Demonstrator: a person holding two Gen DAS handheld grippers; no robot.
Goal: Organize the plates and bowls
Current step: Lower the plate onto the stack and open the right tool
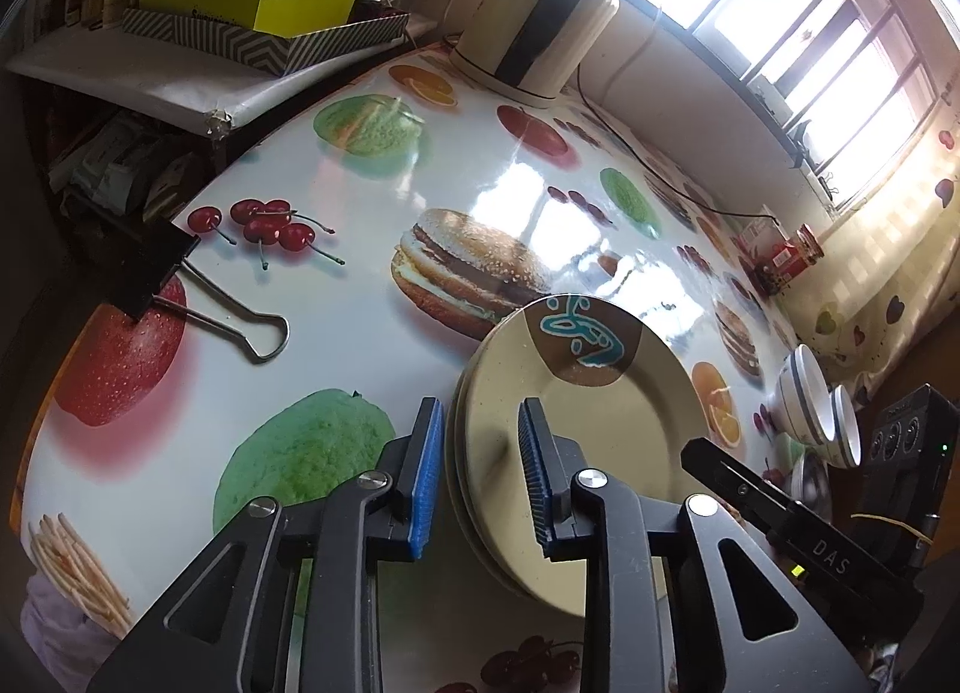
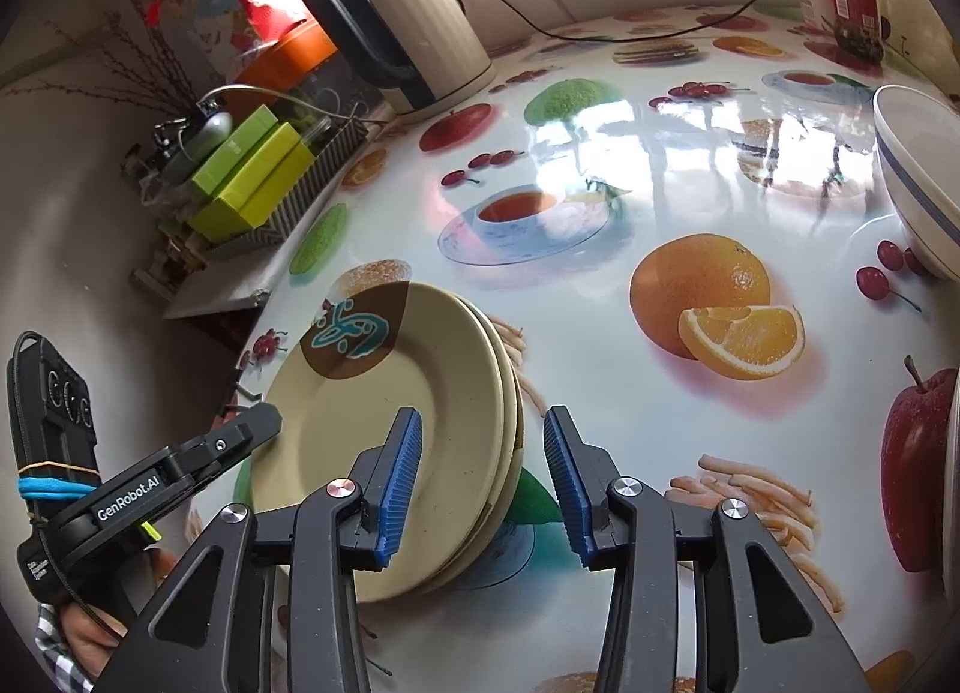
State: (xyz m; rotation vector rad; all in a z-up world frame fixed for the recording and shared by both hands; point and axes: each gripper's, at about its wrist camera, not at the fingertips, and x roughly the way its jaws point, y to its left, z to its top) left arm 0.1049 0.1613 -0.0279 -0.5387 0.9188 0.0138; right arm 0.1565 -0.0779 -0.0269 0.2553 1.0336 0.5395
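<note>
On table (image 1: 360, 297): three stacked plates (image 1: 576, 429), two bowls (image 1: 810, 405).

- The left wrist view looks steeply down along its own gripper (image 1: 480, 477), close above the stack of plates (image 1: 600, 423) at lower centre, facing a window (image 1: 810, 33) at upper right.
- The right wrist view looks steeply down from the opposite side, equally close; the plates (image 2: 390, 423) sit lower left.
- Both share the plates, the kettle (image 1: 540, 33) (image 2: 408, 27), the printed tablecloth (image 1: 360, 333) (image 2: 600, 393), and each other's gripper.
</note>
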